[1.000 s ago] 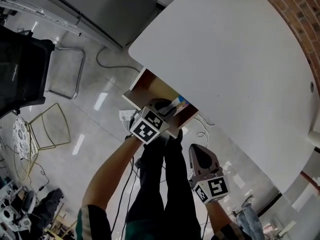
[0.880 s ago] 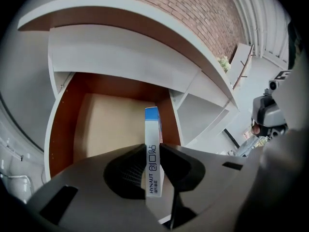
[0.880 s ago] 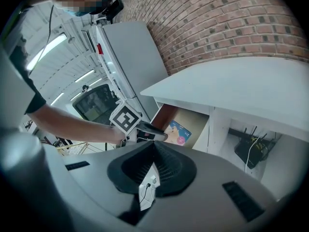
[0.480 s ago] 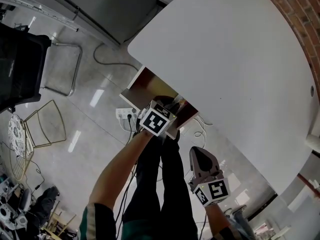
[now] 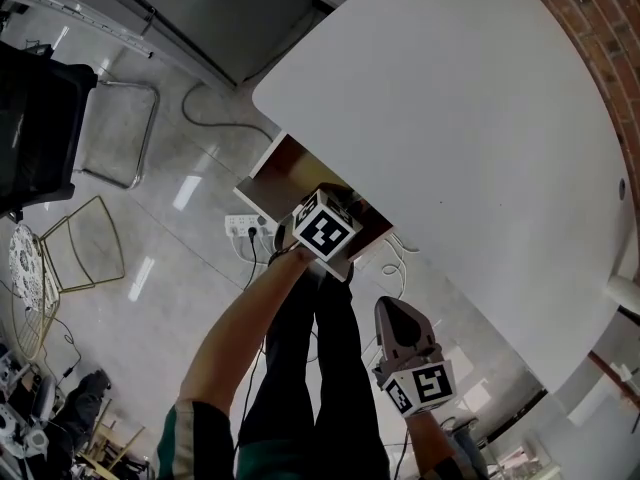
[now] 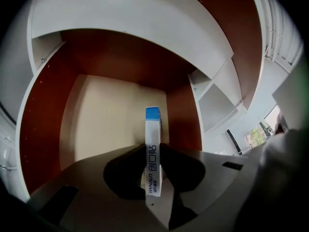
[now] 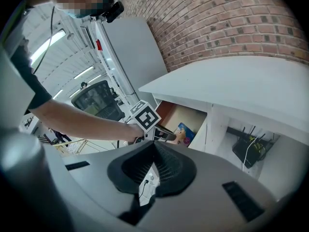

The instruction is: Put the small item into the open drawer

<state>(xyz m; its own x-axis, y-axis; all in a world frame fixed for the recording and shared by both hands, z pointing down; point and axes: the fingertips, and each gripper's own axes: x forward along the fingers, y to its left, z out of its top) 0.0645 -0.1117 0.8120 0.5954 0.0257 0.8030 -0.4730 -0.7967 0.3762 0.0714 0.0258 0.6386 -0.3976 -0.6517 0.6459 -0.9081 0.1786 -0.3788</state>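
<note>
The small item is a thin white box with a blue end [image 6: 152,124]. My left gripper [image 6: 153,153] is shut on it, holding it edge-on. It hangs inside the open drawer [image 6: 106,120], above the beige bottom between red-brown walls. In the head view the left gripper [image 5: 338,216] reaches into the drawer [image 5: 262,163] under the white table [image 5: 450,118], and its marker cube hides the box. From the right gripper view the box [image 7: 186,131] shows in the drawer [image 7: 176,115]. My right gripper [image 5: 392,313] hangs lower and nearer to me, jaws shut on nothing [image 7: 154,146].
A black office chair [image 5: 35,118] and a yellow wire stool [image 5: 85,258] stand on the glossy floor at the left. A power strip [image 5: 245,228] with cables lies by the drawer. A router [image 7: 248,149] hangs under the table. A brick wall [image 5: 600,28] is behind.
My left gripper has pushed forward into the drawer with the box, and its cube now covers the box in the head view. The right gripper has hardly moved.
</note>
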